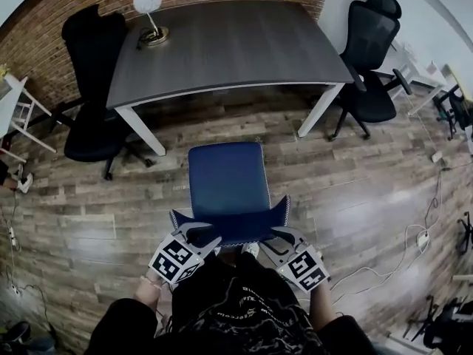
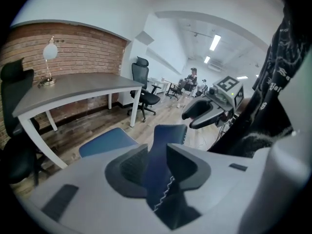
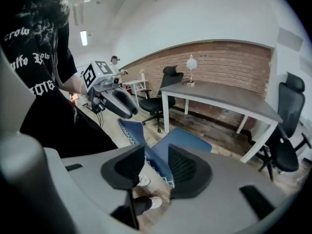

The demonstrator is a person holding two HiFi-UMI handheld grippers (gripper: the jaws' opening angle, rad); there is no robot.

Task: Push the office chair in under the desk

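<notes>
The blue office chair (image 1: 225, 180) stands on the wood floor a little short of the grey desk (image 1: 229, 43), seat toward the desk. Its backrest (image 1: 229, 226) is nearest me. My left gripper (image 1: 194, 231) is at the backrest's left top corner. In the left gripper view the blue backrest edge (image 2: 168, 133) runs between the open jaws of the left gripper (image 2: 157, 162). My right gripper (image 1: 282, 235) is at the right top corner. In the right gripper view the right gripper (image 3: 157, 167) straddles the stitched edge (image 3: 131, 130), with floor showing beside it.
A black chair (image 1: 92, 124) stands at the desk's left end and another (image 1: 369, 50) at its right end. A lamp (image 1: 148, 2) sits on the desk's far left corner. Cables (image 1: 414, 235) trail over the floor at the right. A brick wall lies behind the desk.
</notes>
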